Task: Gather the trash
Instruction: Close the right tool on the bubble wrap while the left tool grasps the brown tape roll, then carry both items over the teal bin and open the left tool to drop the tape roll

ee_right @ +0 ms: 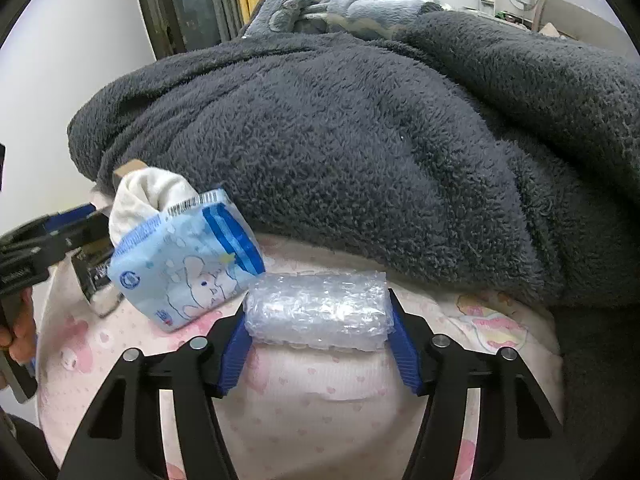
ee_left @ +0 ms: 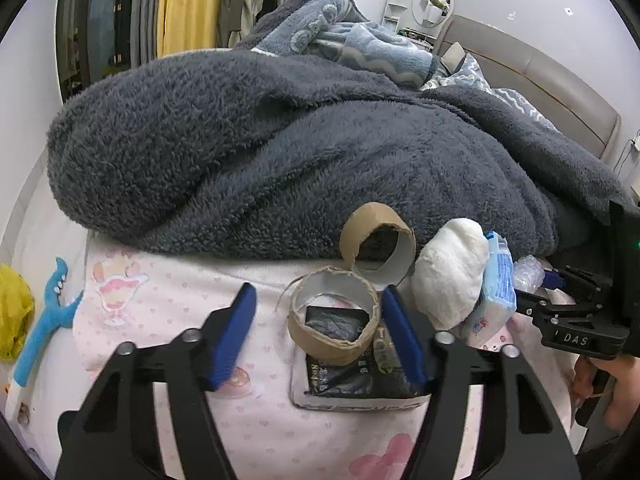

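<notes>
R gripper (ee_right: 318, 330) clamps the bubble-wrap roll (ee_right: 316, 314); L gripper (ee_left: 318, 312) straddles a cardboard tube (ee_left: 334, 316), apparently w/o squeezing it.

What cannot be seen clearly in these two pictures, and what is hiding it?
- Black packet, left wrist view: the cardboard ring and a blue finger cover much of it; its print is too small to read.
- White wad, right wrist view: the blue tissue pack hides its lower part.
- Bubble wrap roll, left wrist view: mostly hidden behind the tissue pack and the right gripper.
- Bed under the dark fleece blanket: covered in both views.
</notes>
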A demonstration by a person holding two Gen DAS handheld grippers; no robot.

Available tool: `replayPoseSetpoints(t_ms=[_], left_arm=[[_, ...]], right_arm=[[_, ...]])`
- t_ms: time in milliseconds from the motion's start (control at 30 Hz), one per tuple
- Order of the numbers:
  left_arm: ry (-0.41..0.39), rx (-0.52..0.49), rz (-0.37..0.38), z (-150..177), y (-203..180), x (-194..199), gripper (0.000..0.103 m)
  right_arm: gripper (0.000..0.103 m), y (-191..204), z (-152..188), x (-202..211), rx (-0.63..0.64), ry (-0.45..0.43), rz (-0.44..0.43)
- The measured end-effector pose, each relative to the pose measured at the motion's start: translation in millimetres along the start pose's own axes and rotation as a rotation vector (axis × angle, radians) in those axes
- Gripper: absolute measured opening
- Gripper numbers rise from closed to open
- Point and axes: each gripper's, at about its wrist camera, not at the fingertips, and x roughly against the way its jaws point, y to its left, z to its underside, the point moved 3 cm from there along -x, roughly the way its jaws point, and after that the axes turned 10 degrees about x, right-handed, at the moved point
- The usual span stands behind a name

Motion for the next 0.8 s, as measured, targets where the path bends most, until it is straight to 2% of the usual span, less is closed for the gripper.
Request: replayPoseSetpoints(t_ms=[100,233,500,800], left_arm=[[0.018,-0.004,0.014,3.8,-4.5,-2.1,0.05],[0.024,-0.015,0.012,8.0,-7.0,-0.8,0.047],[-0.028,0.012,-0.002,6.2,3.0,29.1,0.047],[-0.039,0.063,-0.05,12.9,26.0,57.9,0.047]], right_arm=[[0.062,1.5,-5.0,6.1,-0.014,-0.02,-0.003],[0.062,5.1,-8.2,15.1,-0.02,-0.042,-0.003],[0.062,13.1,-8.5,33.4,-0.042,-0.081,0.002],[0.062,52.2,-21.3,51.1,-0.012,-0.155,-0.026]])
